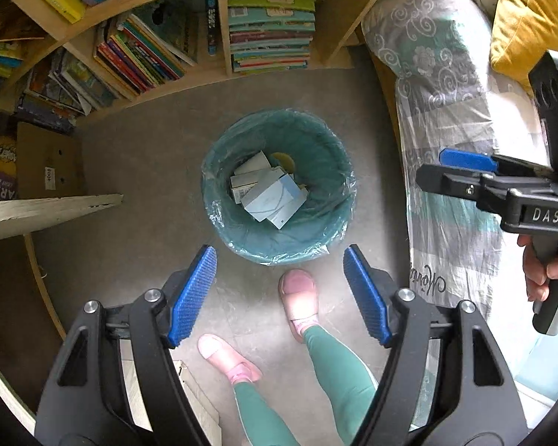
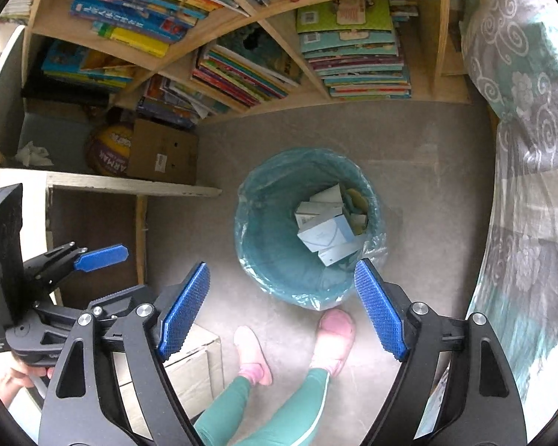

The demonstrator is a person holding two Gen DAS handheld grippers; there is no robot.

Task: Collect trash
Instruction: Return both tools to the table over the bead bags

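The bookshelf (image 1: 219, 37) and bed (image 1: 446, 130) hemmed in the floor where the lined trash bin (image 1: 279, 186) stood, small boxes (image 1: 271, 193) inside. The left gripper (image 1: 281, 293) and right gripper (image 2: 281, 308) hung above, jaws released, empty. Grabbing only the thin liner might tear it or tip the bin.

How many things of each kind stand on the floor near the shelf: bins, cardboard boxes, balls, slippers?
Bin: 1
Cardboard boxes: 2
Ball: 1
Pink slippers: 2
Total: 6
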